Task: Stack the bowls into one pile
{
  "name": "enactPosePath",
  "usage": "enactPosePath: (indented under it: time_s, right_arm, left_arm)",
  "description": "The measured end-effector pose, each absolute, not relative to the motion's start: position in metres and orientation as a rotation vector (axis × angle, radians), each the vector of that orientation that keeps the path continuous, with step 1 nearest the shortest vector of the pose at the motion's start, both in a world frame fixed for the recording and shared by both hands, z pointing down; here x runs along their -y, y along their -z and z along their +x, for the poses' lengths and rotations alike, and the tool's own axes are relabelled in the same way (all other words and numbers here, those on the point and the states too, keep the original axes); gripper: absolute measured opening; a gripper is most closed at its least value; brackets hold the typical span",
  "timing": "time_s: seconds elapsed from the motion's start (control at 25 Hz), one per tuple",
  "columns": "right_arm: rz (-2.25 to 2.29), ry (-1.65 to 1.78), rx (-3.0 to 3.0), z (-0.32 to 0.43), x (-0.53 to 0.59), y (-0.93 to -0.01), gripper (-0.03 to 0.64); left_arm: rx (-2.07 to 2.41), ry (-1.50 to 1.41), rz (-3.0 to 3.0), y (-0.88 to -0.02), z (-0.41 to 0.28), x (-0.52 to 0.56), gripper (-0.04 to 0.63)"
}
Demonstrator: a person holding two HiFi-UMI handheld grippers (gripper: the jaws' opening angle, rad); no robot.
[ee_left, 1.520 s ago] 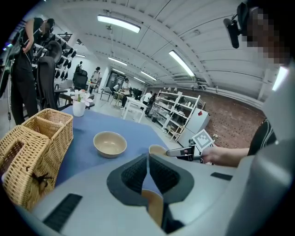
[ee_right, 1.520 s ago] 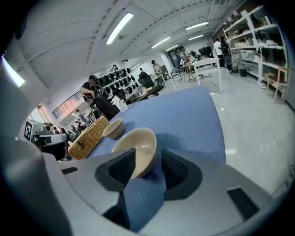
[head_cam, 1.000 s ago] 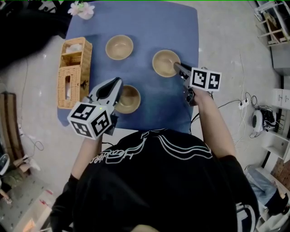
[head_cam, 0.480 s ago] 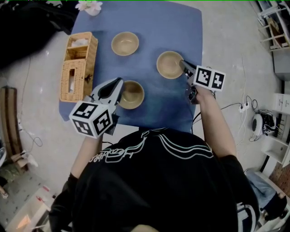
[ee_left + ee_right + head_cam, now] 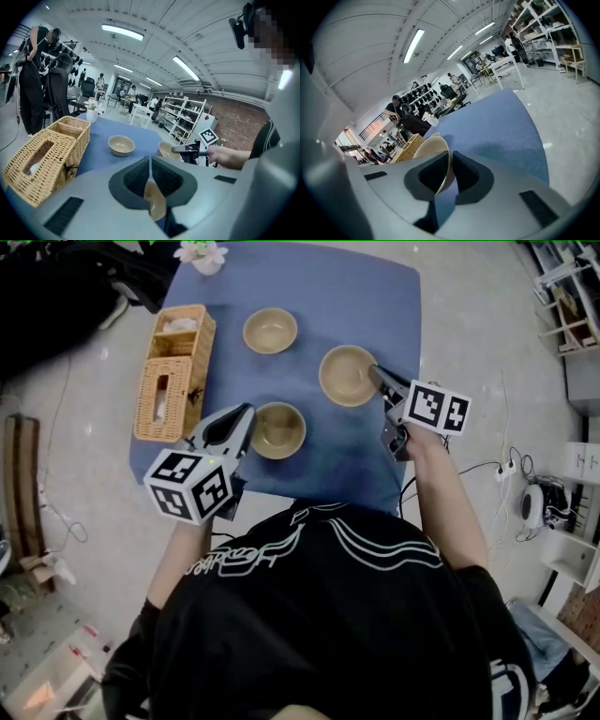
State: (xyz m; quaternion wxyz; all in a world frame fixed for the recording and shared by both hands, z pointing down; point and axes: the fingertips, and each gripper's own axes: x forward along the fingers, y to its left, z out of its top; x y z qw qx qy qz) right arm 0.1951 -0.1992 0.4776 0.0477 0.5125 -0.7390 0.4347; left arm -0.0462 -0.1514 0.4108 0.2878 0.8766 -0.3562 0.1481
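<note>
Three tan bowls are on the blue table point(image 5: 328, 296). My right gripper point(image 5: 373, 371) is shut on the right rim of the right bowl point(image 5: 348, 375), its jaws having just closed there. In the right gripper view that bowl point(image 5: 433, 150) hangs tilted between the pads point(image 5: 451, 157), above its shadow on the cloth. My left gripper point(image 5: 246, 413) is shut on the left rim of the near bowl point(image 5: 278, 430), whose rim point(image 5: 156, 201) shows between the closed jaws point(image 5: 150, 159). The far bowl point(image 5: 270, 330) stands alone.
A wicker basket point(image 5: 173, 371) sits along the table's left side, with a small white flower pot point(image 5: 204, 255) at the far left corner. The right bowl is close to the table's right edge. Cables and a power strip point(image 5: 502, 454) lie on the floor.
The right gripper has lifted the right bowl and carried it a little left, closer to the other two. The left gripper and near bowl have shifted slightly across the cloth.
</note>
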Motion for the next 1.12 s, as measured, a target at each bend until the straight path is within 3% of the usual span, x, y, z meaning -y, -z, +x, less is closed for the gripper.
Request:
enactPosePath:
  time_s: [0.64,1.12]
  right_arm:
    - [1.331,-1.138,2.462,0.107,0.170,-0.417,0.052]
    - [1.139,-1.155,2.450,0.046,0.143,-0.447,0.052]
  left_arm:
    - [1.041,-0.313,2.325,-0.392,-0.093,0.128,0.035]
    - [1.115,-0.294,2.247,-0.411,-0.130,0.102,0.035]
